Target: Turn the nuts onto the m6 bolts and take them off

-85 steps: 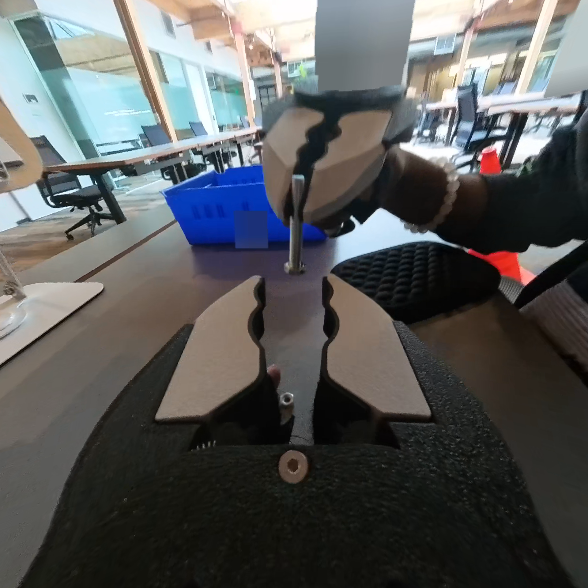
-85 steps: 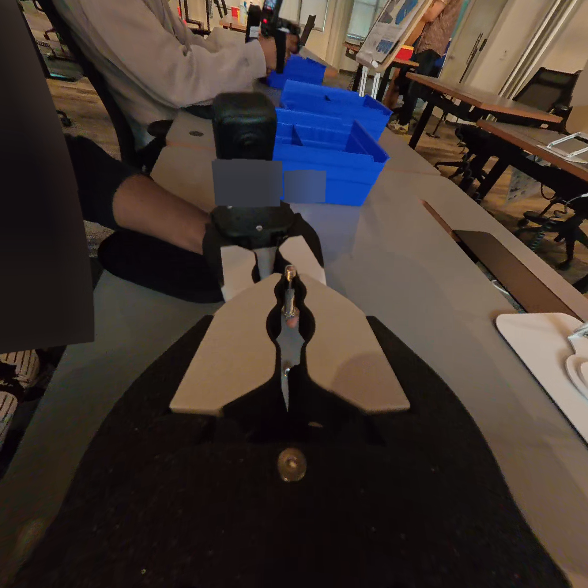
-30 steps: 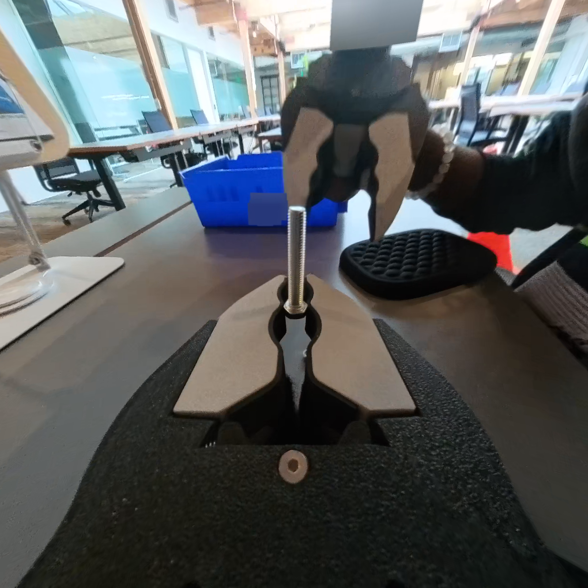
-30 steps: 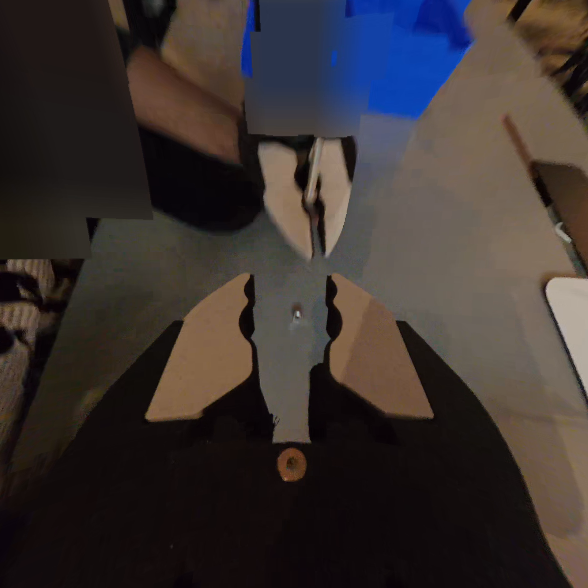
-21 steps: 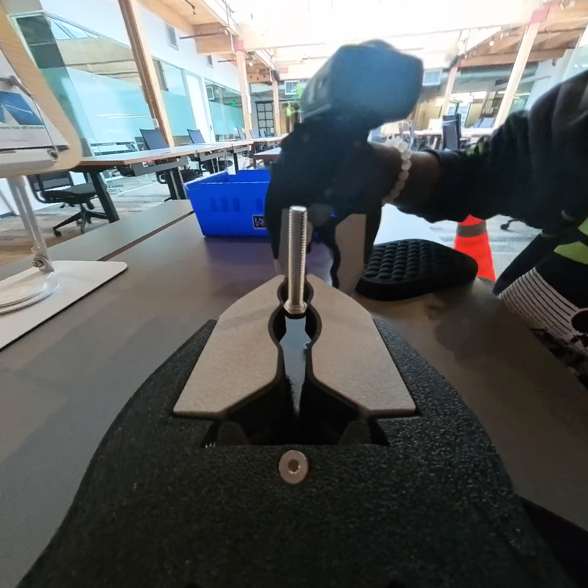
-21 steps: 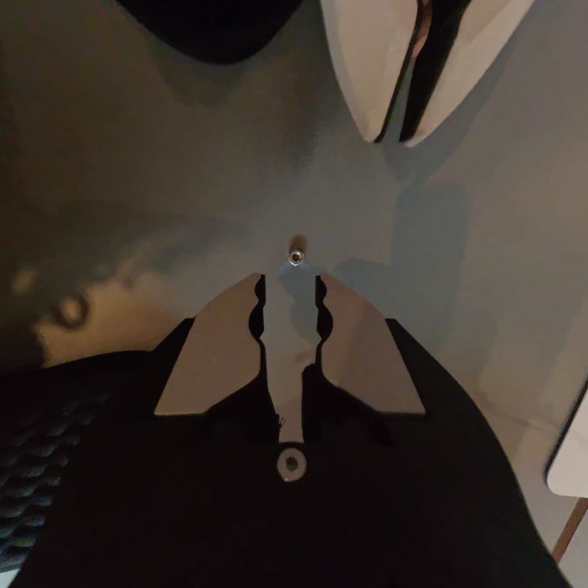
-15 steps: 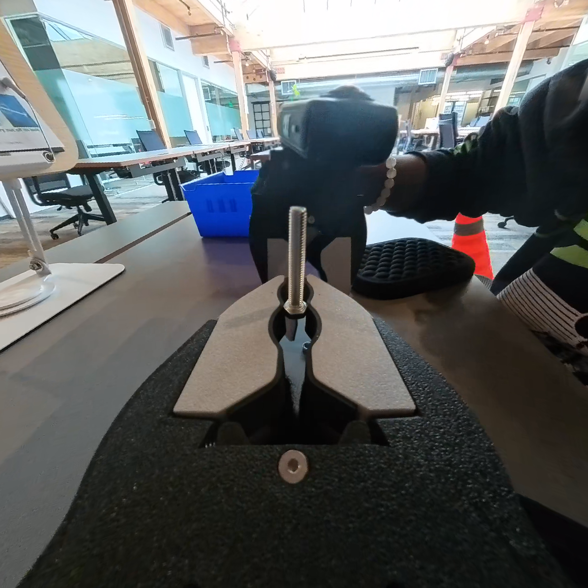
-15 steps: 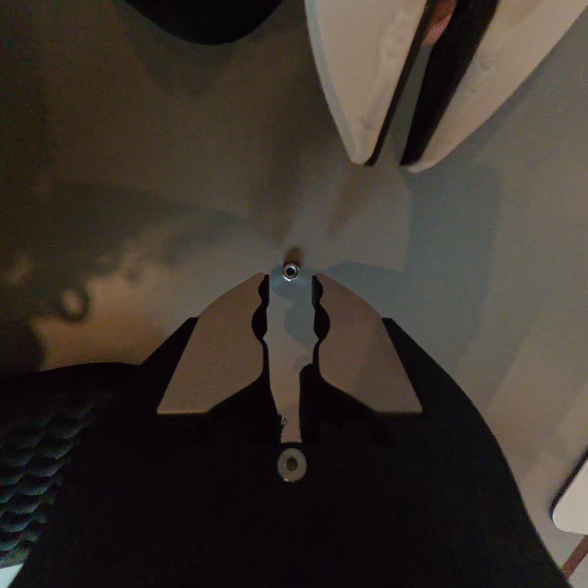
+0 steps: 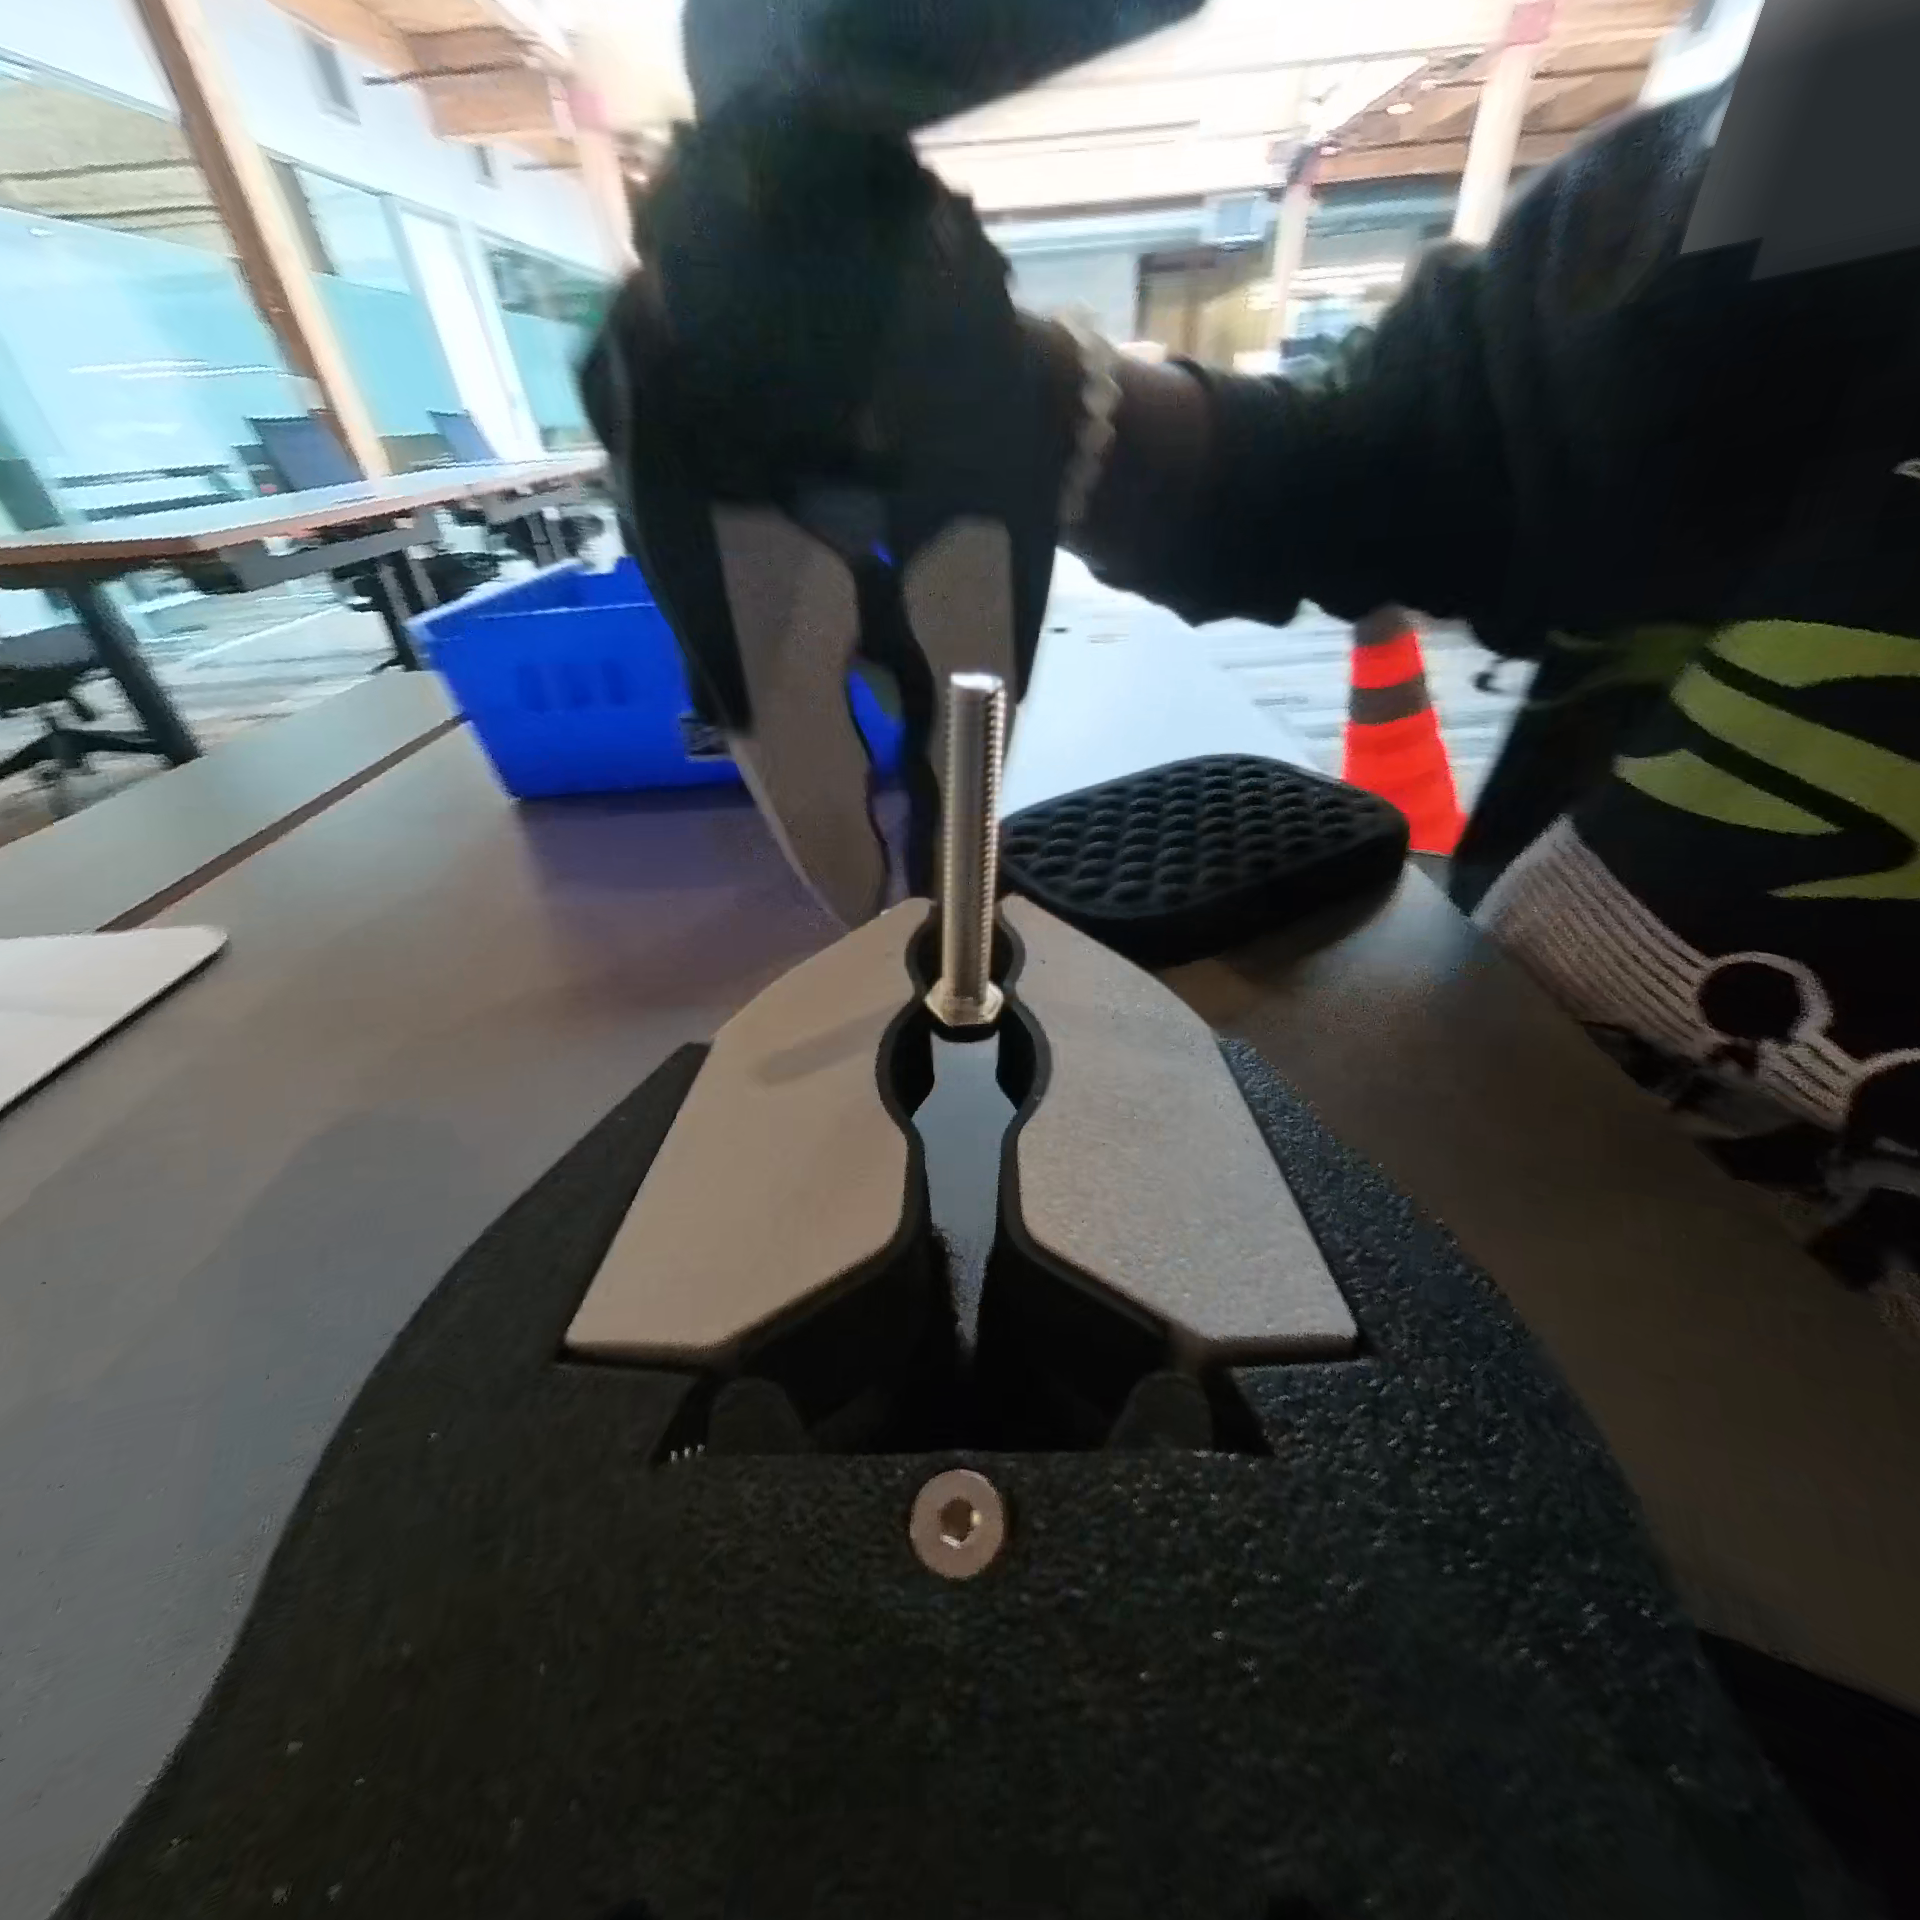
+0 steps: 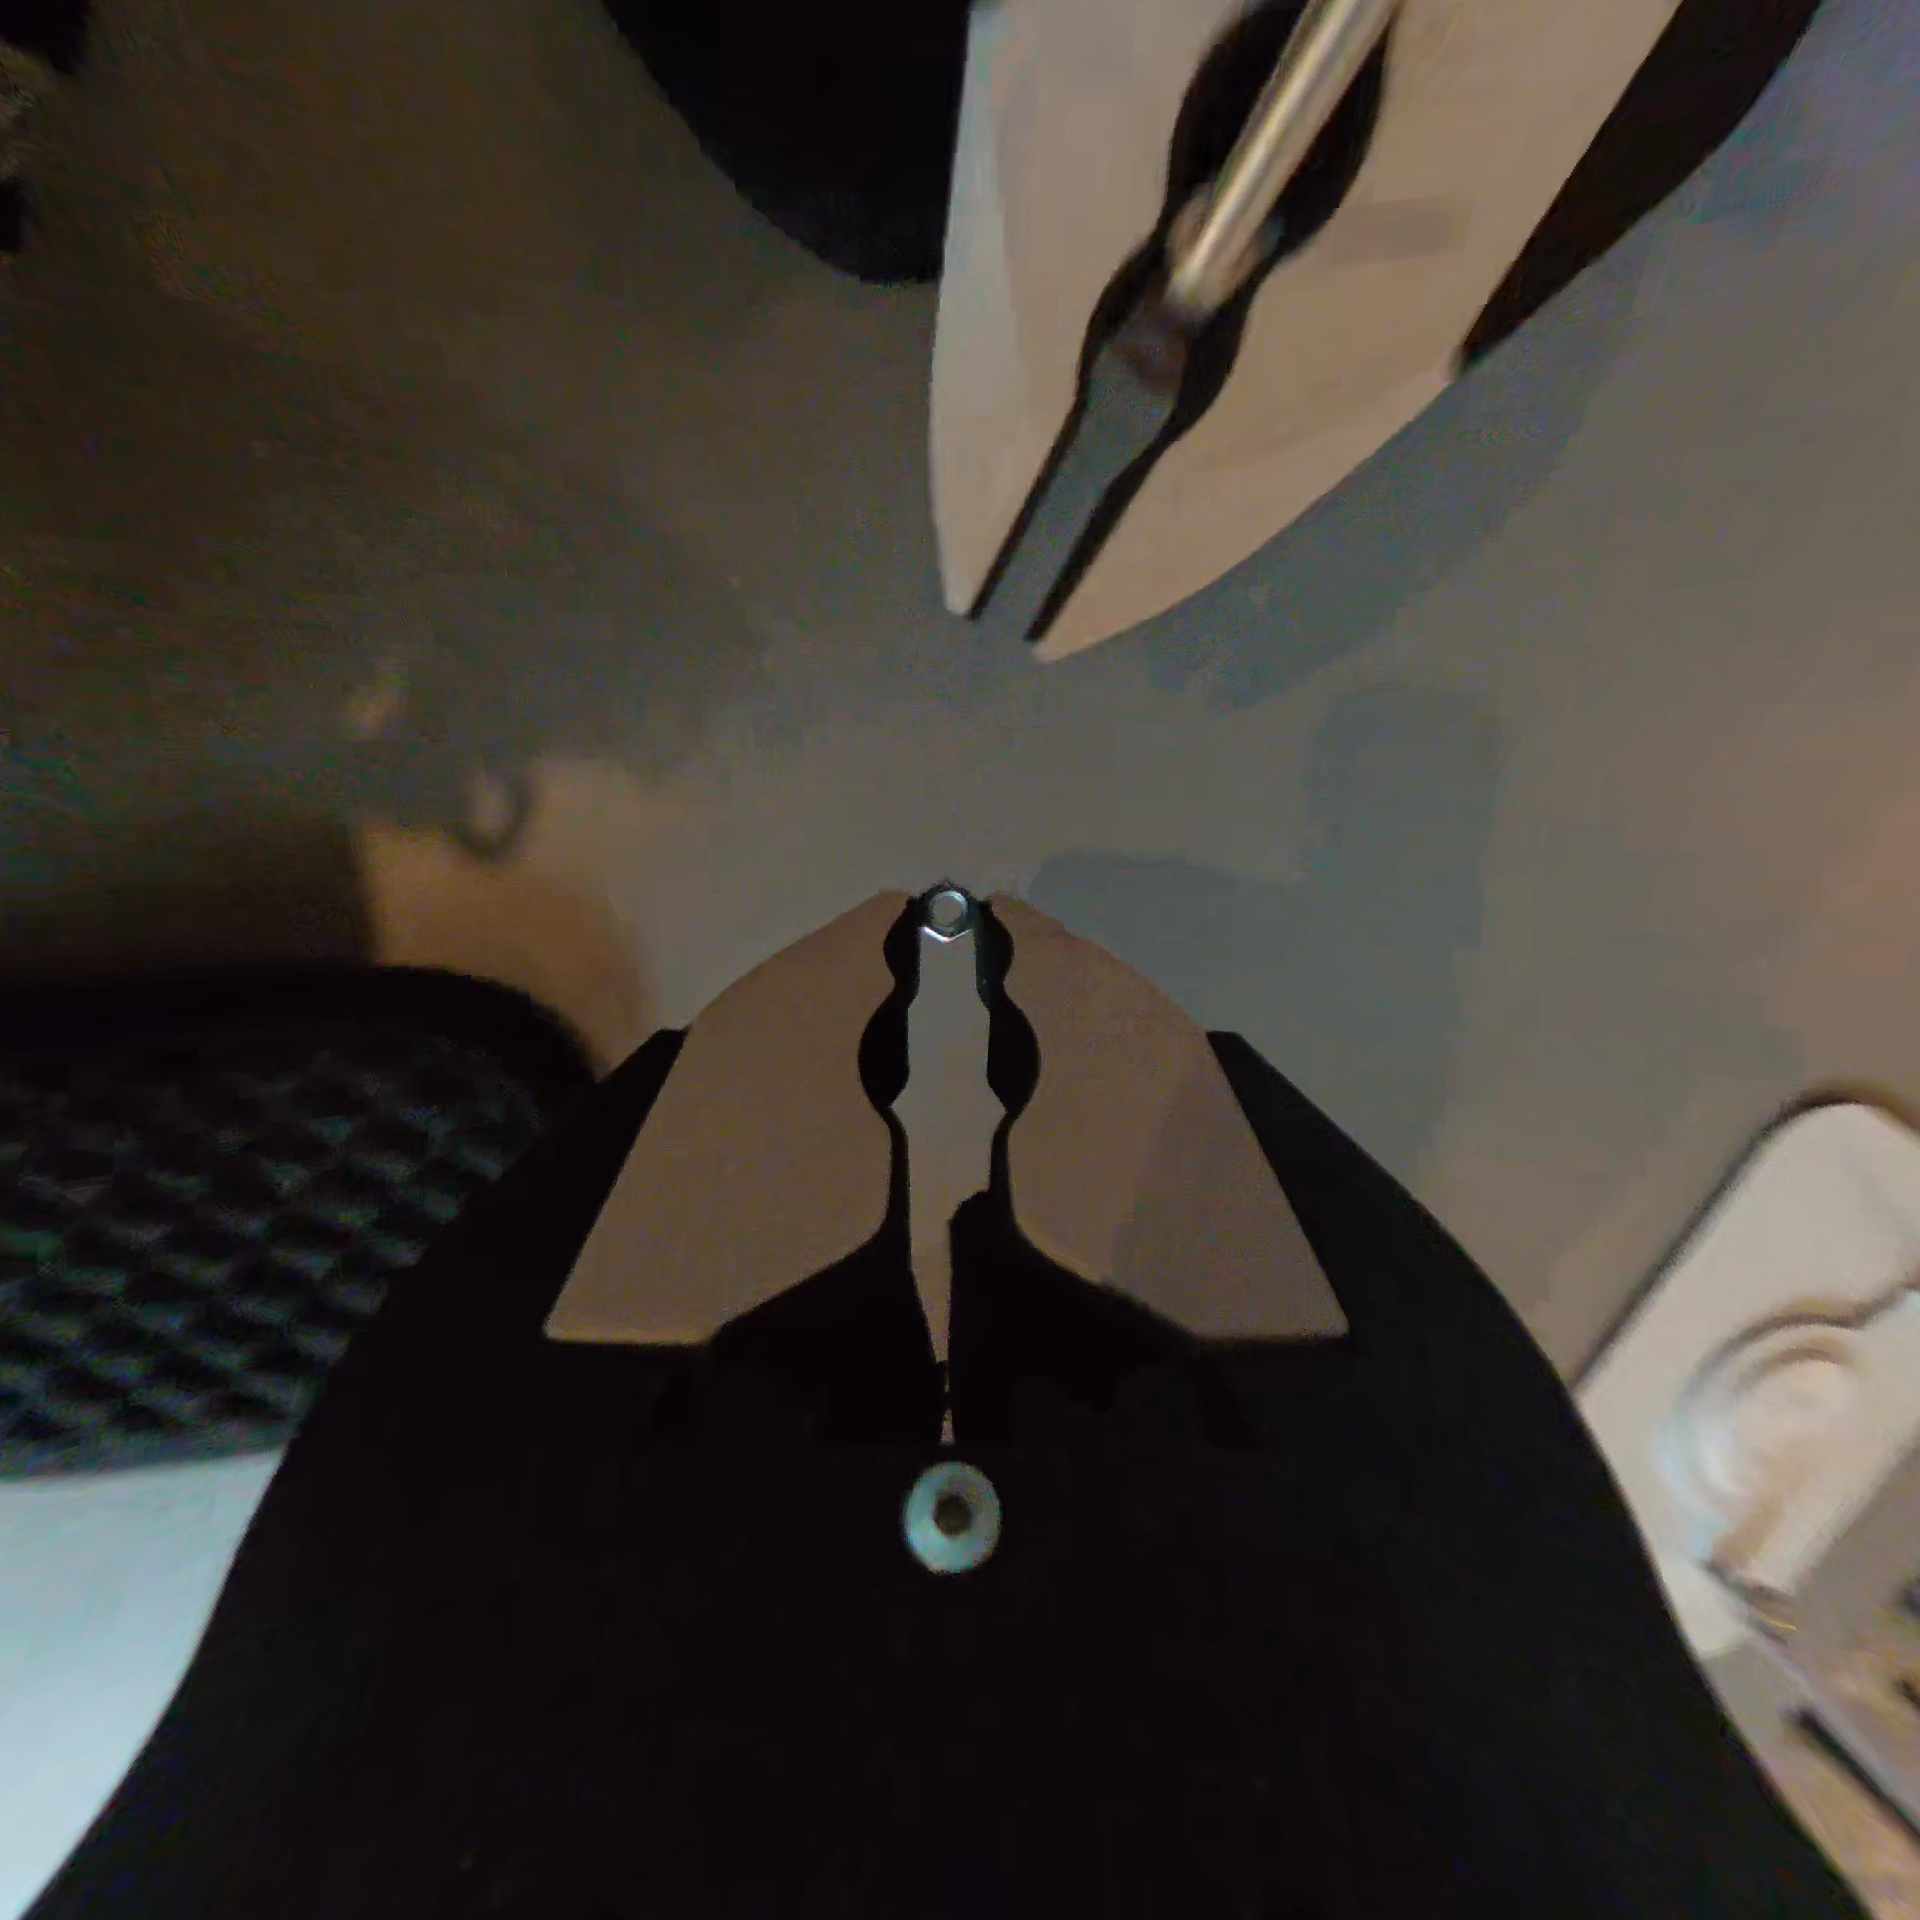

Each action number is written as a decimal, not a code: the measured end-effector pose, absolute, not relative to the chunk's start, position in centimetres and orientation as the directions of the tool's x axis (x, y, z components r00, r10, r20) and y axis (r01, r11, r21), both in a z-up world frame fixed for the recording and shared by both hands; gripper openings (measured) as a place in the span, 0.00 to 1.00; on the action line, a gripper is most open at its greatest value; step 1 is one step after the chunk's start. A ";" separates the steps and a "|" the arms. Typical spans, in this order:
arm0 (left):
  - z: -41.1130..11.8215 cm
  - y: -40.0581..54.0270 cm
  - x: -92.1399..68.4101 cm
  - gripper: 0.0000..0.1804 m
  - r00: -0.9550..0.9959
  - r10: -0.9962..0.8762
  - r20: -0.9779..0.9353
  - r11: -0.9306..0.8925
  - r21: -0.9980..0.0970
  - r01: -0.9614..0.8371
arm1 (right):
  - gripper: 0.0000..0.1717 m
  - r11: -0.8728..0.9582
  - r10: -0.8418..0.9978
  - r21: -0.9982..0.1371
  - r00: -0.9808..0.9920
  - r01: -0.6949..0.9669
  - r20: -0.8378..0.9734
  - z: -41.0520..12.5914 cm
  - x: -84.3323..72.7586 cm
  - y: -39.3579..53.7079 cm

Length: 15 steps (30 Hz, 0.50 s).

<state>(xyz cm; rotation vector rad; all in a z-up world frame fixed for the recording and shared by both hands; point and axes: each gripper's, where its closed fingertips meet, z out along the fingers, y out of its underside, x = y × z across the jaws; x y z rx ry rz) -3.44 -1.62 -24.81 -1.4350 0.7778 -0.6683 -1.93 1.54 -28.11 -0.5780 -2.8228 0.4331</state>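
Blue bin (image 9: 561, 696) sits back on the bench (image 9: 312, 1039), contents hidden; your left claw (image 9: 964, 940) clamps the bolt (image 9: 971, 831), right claw (image 10: 948, 914) pinches the nut (image 10: 945, 912).

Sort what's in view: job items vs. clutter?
Job:
- bolt, upright, clamped in the left gripper
- nut, pinched at the right gripper tips

Clutter:
- blue bin
- black honeycomb pad
- orange cone
- white stand base
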 end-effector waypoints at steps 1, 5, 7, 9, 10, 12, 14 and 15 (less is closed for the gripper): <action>-24.8 -1.9 -2.7 0.04 0.563 -0.824 -0.062 0.037 -0.998 -0.056 | 0.05 0.899 0.363 -0.327 -0.914 0.291 0.185 -26.5 -1.7 1.3; -25.0 -3.3 -0.2 0.04 0.391 -0.920 -0.015 0.004 -1.000 -0.028 | 0.05 0.954 0.122 -0.296 -0.959 0.042 0.255 -21.1 -1.1 -0.9; -25.2 -3.9 0.6 0.04 0.314 -0.949 0.008 -0.016 -1.000 -0.023 | 0.05 0.960 -0.006 -0.267 -0.963 -0.081 0.271 -19.7 -1.2 -2.3; -25.1 -4.3 1.0 0.04 0.266 -0.964 0.025 -0.029 -1.000 -0.008 | 0.05 0.950 -0.114 -0.256 -0.960 -0.181 0.256 -19.2 -1.3 -3.8; -25.1 -4.4 1.1 0.04 0.248 -0.968 0.032 -0.035 -0.999 -0.009 | 0.05 0.939 -0.162 -0.257 -0.955 -0.227 0.249 -19.2 -1.4 -4.4; -25.2 -4.6 1.2 0.04 0.227 -0.973 0.036 -0.041 -0.999 -0.017 | 0.05 0.921 -0.247 -0.247 -0.941 -0.302 0.229 -19.5 -1.9 -5.3; -25.4 -4.7 1.3 0.04 0.220 -0.975 0.038 -0.044 -0.999 -0.025 | 0.05 0.904 -0.309 -0.238 -0.928 -0.355 0.210 -19.6 -2.4 -5.9; -25.4 -4.7 1.3 0.04 0.219 -0.975 0.041 -0.048 -0.999 -0.024 | 0.05 0.895 -0.328 -0.245 -0.922 -0.373 0.204 -19.5 -2.6 -6.1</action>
